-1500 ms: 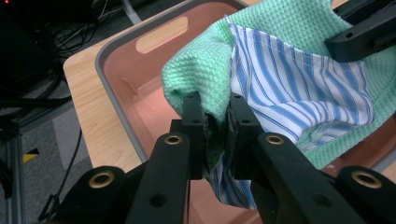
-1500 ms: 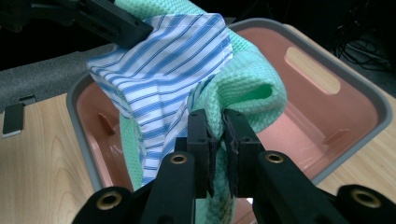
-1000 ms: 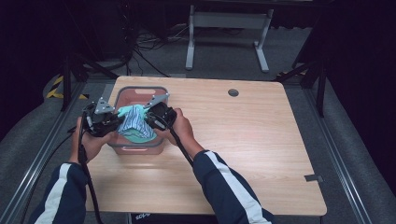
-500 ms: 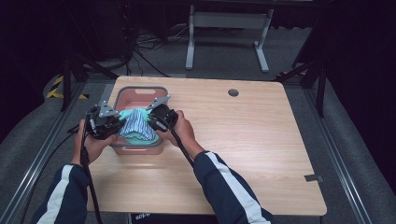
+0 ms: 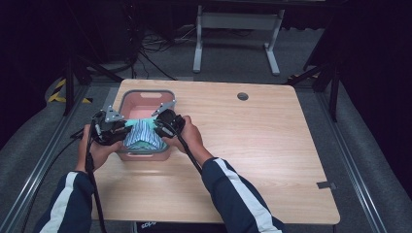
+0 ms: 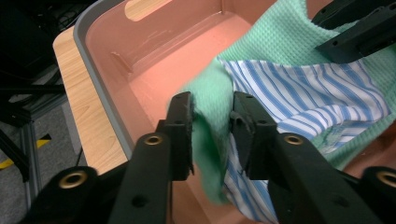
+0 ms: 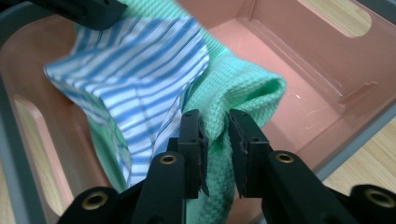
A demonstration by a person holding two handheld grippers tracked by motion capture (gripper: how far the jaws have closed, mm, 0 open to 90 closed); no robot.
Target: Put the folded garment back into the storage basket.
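Observation:
A green waffle cloth (image 6: pixel 280 37) wrapped around a blue-striped white cloth (image 6: pixel 308 93) hangs as one bundle (image 5: pixel 141 133) over the near half of a pink basin (image 5: pixel 145 92) with a grey rim. My left gripper (image 5: pixel 119 127) pinches a green fold at the bundle's left side, the fold filling the gap at its tips (image 6: pixel 211 105). My right gripper (image 5: pixel 158 125) grips the opposite green edge (image 7: pixel 243 88), and its jaws (image 7: pixel 215 119) are shut on it beside the striped cloth (image 7: pixel 135 60). The bundle's lower part dips into the basin.
The basin stands at the far left of a wooden table (image 5: pixel 252 145). A round cable hole (image 5: pixel 242 96) lies near the far edge. Cables trail from both grippers toward the near left. A metal stand (image 5: pixel 238 29) is on the floor beyond the table.
Both grippers and the cloth bundle between them have come slightly lower and nearer, settling deeper into the basin. The grips are unchanged.

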